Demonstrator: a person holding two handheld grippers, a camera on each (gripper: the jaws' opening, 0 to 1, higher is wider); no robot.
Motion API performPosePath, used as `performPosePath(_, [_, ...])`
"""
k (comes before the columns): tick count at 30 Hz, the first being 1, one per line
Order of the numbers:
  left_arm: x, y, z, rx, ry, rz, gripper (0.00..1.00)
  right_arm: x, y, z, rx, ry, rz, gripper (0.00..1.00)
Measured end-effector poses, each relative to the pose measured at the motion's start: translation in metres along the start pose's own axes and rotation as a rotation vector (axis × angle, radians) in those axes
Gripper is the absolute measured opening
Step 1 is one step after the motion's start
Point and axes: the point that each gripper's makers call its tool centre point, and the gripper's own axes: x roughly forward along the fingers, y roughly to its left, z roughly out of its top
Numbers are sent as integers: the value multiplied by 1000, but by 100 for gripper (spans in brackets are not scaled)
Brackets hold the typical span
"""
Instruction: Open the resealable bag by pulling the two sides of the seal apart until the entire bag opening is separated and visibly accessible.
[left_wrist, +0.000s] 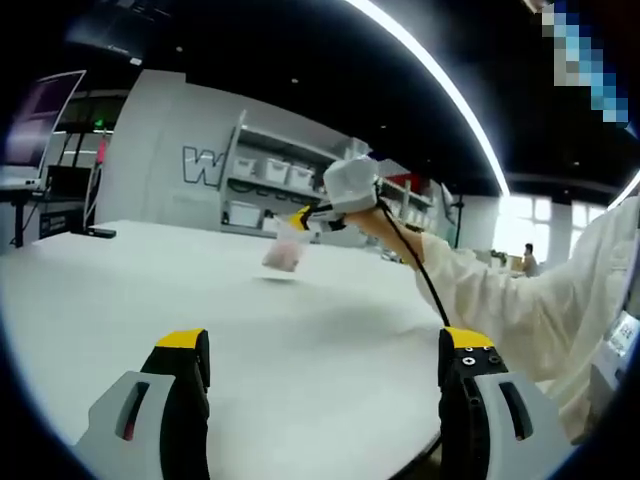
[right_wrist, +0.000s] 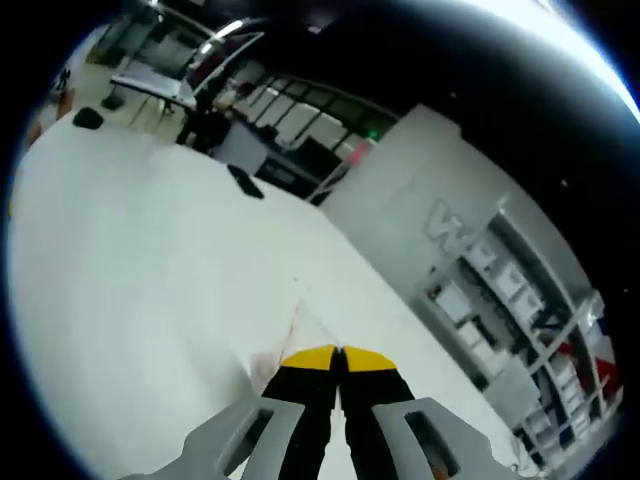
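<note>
A small clear resealable bag (left_wrist: 283, 252) with pinkish contents hangs just above the white table (left_wrist: 200, 290), far ahead in the left gripper view. My right gripper (left_wrist: 305, 218) is pinched on the bag's top edge, held by a white-gloved hand (left_wrist: 352, 187). In the right gripper view the right gripper (right_wrist: 340, 356) is shut, and the bag (right_wrist: 288, 338) sticks out past its yellow tips, over the table (right_wrist: 150, 260). Low in its own view, my left gripper (left_wrist: 325, 345) stands open and holds nothing, well short of the bag.
A white sleeve (left_wrist: 530, 300) crosses the right of the left gripper view. Shelves with white bins (left_wrist: 275, 170) stand behind the table. A small dark object (left_wrist: 100, 232) lies at the table's far left edge. Two dark items (right_wrist: 245, 183) lie on the table in the right gripper view.
</note>
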Motion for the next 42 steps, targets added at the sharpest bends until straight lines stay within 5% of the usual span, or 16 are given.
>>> performPosePath(42, [0, 2, -3, -14, 8, 9, 93, 51, -25, -17, 22, 64, -38, 0])
